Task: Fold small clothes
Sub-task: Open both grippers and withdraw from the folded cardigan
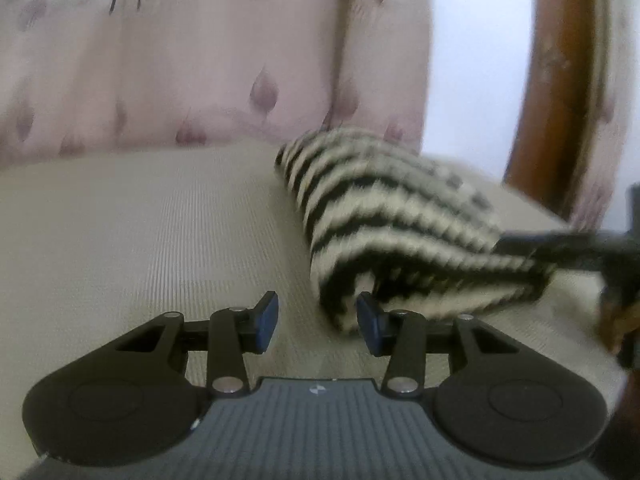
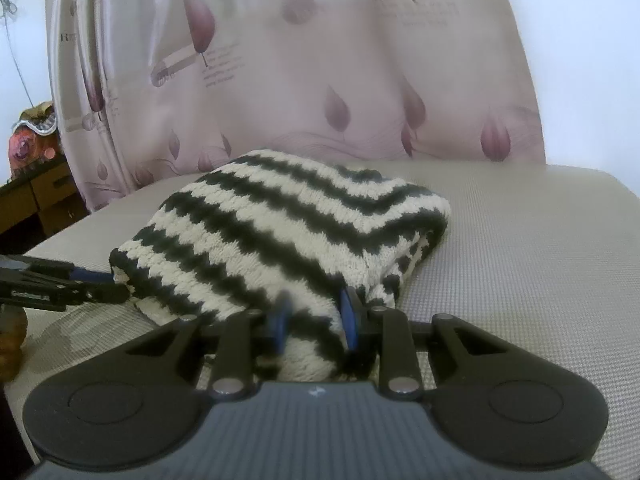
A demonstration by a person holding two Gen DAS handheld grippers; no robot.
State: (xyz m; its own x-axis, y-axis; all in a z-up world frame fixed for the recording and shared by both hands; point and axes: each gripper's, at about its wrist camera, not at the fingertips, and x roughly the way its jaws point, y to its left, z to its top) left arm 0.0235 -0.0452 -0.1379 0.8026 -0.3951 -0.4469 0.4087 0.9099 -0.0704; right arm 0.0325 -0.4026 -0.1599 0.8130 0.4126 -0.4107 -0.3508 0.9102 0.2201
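I see the striped knit garment (image 2: 280, 232) lying on the pale textured worktop (image 2: 520, 260), already doubled over on itself, with the patterned curtain (image 2: 320, 80) hanging just behind it. It sits near the back edge of the surface, a bit to the right side in the left wrist view.

My right tongs (image 2: 314, 316) are closed on the near edge of the garment: the blue pads (image 2: 347, 316) press the thick knit from both sides, and the fabric bunches up between them. I judge that I hold this edge so the folded layers do not slide apart while the other side is handled.

My left tongs (image 1: 317, 322) are parted, with nothing between the pads (image 1: 267, 320). They stand low over the worktop, just beside the folded corner of the garment, and the right pad is very near the knit; I cannot tell if it touches. I think they are placed here because the lower layer sticks out under the top one at this corner, and it needs to be caught or tucked.

The fold seems mostly made, so what is left is probably to tidy the edges. The knit is bulky and soft, so I expect it to spring open if I release it too early.
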